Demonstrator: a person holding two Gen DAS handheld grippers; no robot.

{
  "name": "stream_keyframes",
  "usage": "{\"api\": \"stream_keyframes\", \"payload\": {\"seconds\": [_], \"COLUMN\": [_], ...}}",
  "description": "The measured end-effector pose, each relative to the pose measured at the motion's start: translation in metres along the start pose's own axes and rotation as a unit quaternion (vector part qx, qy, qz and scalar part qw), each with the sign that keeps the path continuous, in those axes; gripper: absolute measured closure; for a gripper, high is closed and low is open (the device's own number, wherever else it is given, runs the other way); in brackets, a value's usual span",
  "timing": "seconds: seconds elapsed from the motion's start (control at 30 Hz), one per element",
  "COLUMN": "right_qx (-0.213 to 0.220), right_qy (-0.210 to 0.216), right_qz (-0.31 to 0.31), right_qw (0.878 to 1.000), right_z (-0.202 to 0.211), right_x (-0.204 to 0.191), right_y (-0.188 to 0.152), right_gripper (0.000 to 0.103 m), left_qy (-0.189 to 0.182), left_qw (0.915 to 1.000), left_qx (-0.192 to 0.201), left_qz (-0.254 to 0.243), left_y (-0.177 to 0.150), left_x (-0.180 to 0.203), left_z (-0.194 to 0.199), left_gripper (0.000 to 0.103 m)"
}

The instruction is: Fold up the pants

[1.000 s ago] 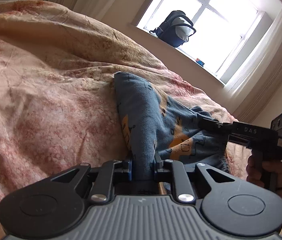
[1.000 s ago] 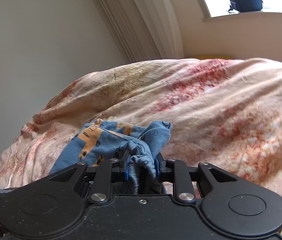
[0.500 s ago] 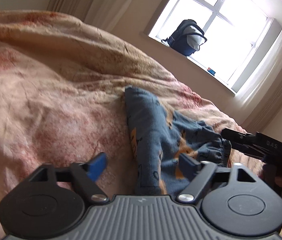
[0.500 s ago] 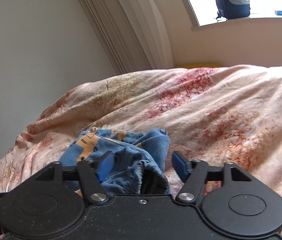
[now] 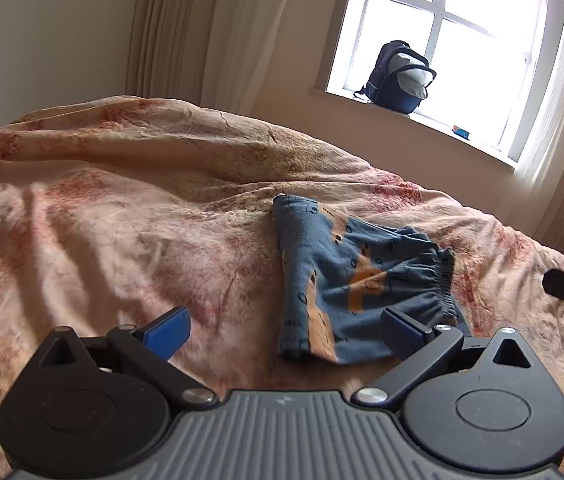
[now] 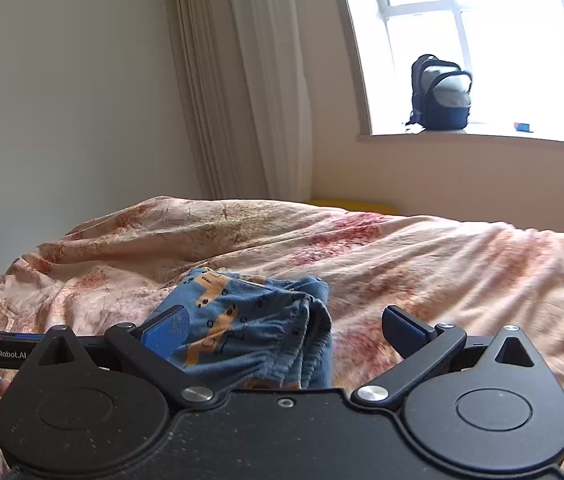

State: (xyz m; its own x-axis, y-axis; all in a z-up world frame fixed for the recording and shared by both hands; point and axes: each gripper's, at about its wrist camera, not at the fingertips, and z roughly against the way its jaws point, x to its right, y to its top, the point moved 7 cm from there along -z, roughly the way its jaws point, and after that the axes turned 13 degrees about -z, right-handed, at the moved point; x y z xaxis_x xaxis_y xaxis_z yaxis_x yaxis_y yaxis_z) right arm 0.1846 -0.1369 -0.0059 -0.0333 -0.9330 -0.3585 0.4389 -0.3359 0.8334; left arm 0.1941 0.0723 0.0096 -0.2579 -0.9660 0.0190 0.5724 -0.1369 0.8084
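Pants [image 5: 356, 280] lay folded in a small bundle on the bed [image 5: 102, 220], let go a second earlier when you had them pinched in both tongs. Your left tongs [image 5: 284, 330] and right tongs [image 6: 284, 326] had just been opening and stood wide with nothing between the pads, which suggests the fold was done. The bundle sat just ahead of each pair, apart from the pads, waistband toward the right tongs.
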Motion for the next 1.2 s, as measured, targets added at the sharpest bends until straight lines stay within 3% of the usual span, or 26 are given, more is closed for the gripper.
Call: {"api": "stream_keyframes", "payload": {"seconds": [0.13,0.37,0.6,1.2], "right_qx": [0.005,0.005,0.006,0.009], "right_qy": [-0.023,-0.020,-0.010,-0.004], "right_qz": [0.007,-0.005,0.007,0.026], "right_qw": [1.000,1.000,1.000,1.000], "right_z": [0.037,0.072,0.081,0.083], "right_x": [-0.002,0.002,-0.004,-0.008], "right_y": [-0.017,-0.038,-0.042,-0.046], "right_gripper": [0.001,0.001,0.001,0.001], "left_qy": [0.016,0.041,0.059,0.045], "left_qw": [0.9999,0.9990,0.9973,0.9982], "left_qx": [-0.002,-0.003,0.008,-0.010], "left_qz": [-0.005,-0.017,-0.042,-0.037], "left_y": [-0.014,-0.034,-0.033,-0.045], "left_x": [0.008,0.022,0.032,0.035], "left_z": [0.028,0.062,0.076,0.073], "left_gripper": [0.000,0.000,0.000,0.000]}}
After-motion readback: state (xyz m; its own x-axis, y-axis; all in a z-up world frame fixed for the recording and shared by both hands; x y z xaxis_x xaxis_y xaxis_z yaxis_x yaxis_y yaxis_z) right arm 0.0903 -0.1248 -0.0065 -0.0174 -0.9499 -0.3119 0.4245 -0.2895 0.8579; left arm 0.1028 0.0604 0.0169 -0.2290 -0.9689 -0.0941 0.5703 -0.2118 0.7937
